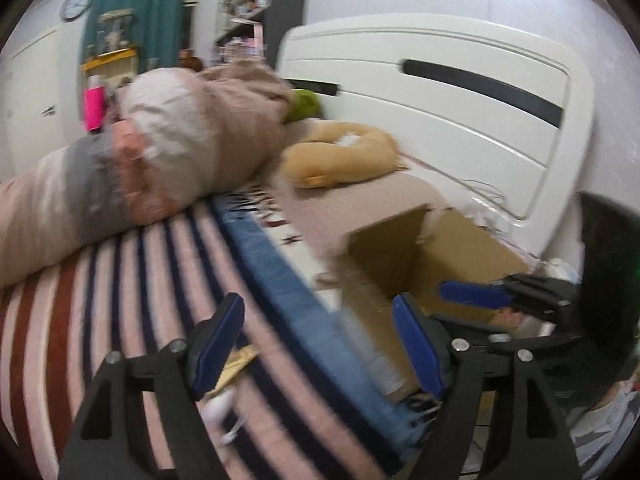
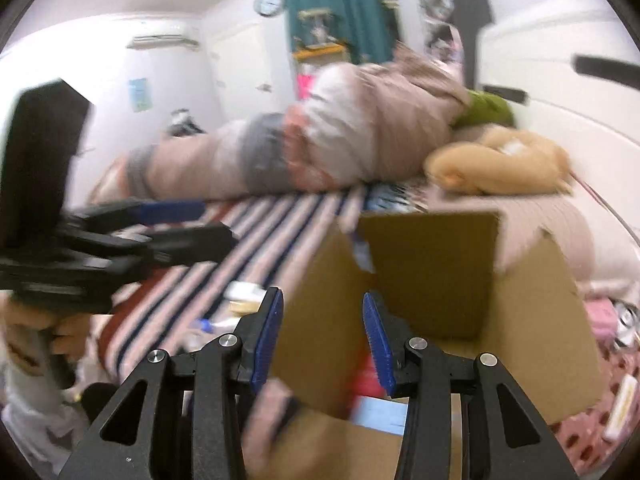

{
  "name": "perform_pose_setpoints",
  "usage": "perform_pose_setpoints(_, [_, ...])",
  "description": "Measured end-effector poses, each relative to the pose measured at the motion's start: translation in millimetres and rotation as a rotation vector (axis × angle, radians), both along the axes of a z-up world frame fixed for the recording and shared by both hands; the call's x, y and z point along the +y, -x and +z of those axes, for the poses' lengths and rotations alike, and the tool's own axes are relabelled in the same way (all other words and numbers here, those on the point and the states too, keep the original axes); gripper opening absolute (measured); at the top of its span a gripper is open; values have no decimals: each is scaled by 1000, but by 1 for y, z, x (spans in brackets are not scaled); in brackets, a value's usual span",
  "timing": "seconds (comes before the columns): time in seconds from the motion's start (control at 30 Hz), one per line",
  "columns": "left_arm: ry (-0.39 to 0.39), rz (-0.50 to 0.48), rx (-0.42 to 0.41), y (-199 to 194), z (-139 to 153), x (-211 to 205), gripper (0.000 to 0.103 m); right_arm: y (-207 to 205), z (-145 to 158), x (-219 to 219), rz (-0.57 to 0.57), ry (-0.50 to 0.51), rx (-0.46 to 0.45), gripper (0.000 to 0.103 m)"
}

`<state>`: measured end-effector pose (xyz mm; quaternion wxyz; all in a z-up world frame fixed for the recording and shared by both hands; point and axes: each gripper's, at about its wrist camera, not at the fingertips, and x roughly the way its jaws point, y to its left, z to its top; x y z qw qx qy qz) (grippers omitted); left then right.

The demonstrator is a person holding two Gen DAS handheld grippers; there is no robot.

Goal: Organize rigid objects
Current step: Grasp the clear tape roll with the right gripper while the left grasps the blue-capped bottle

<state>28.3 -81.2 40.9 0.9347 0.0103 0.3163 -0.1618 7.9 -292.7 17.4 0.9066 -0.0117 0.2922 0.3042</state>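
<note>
An open cardboard box point(image 2: 432, 276) stands on the bed, with blurred red and blue things inside; it also shows in the left wrist view point(image 1: 404, 256). My right gripper point(image 2: 324, 340) is open and empty, just above the box's near edge. My left gripper point(image 1: 316, 344) is open and empty above the striped blanket point(image 1: 132, 280), left of the box. Small items point(image 1: 236, 364) lie under it: a yellowish packet and a white object. In the right wrist view these items point(image 2: 240, 304) lie left of the box, and the left gripper point(image 2: 192, 224) hovers above them.
A rolled quilt point(image 1: 160, 152) lies across the bed. A tan plush pillow point(image 1: 340, 156) and a green thing point(image 1: 306, 104) sit near the white headboard point(image 1: 440, 92). A pink dotted cloth with small items point(image 2: 616, 384) lies right of the box.
</note>
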Motion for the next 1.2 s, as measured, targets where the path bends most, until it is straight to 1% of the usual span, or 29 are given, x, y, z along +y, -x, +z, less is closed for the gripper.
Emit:
perform_pose_setpoints(0.07, [-10,88,2,4,-4,30,74,12,8,21,69,-13,-26,38])
perform_pose_setpoints(0.1, [-4,115,7,6,-6,44,75,15,11,31,93,-12,-37,38])
perform_pose_setpoints(0.17, [18,139,18,10,-13,68,75,23,14,58,150,0,-59,38])
perform_pose_setpoints(0.27, [13,189,27,16,-27,101,76,24,5,93,217,15,-25,38])
perform_pose_setpoints(0.33, [16,208,35,17,-39,117,78,21,-11,119,255,43,24,38])
perform_pose_setpoints(0.43, [50,216,74,12,-62,142,80,17,-39,147,282,90,89,38])
perform_pose_setpoints(0.47, [61,218,92,10,-73,151,80,14,-45,153,283,97,108,38])
perform_pose_setpoints(0.53, [71,231,106,6,-91,162,83,5,-68,166,287,108,177,38])
perform_pose_setpoints(0.57, [77,237,111,5,-100,166,83,2,-75,172,290,111,197,38])
perform_pose_setpoints(0.6, [93,240,119,4,-109,170,84,-1,-86,177,305,119,225,38])
perform_pose_setpoints(0.67, [126,227,164,-3,-130,178,84,-3,-103,189,345,139,259,38])
perform_pose_setpoints(0.7, [136,227,193,-6,-140,181,84,-3,-110,193,359,152,267,41])
perform_pose_setpoints(0.73, [148,236,225,-9,-150,185,84,-4,-117,198,374,173,274,47])
perform_pose_setpoints(0.8, [163,226,241,-9,-158,188,84,-7,-128,208,394,205,277,52])
perform_pose_setpoints(0.83, [165,219,242,-8,-160,190,84,-8,-133,212,402,215,281,53])
perform_pose_setpoints(0.9, [160,226,241,-8,-162,194,84,-13,-143,217,418,227,296,53])
perform_pose_setpoints(1.0, [193,230,246,-7,-165,201,84,-15,-153,220,441,219,302,52])
perform_pose_setpoints(1.07, [200,232,258,-6,-169,202,84,-13,-155,218,418,240,280,39])
perform_pose_setpoints(1.1, [189,237,262,-4,-171,202,84,-14,-155,217,412,237,279,29])
perform_pose_setpoints(1.17, [167,252,267,0,-175,200,84,-17,-150,210,412,200,300,21])
perform_pose_setpoints(1.2, [173,251,272,1,-177,200,84,-18,-148,206,408,193,297,11])
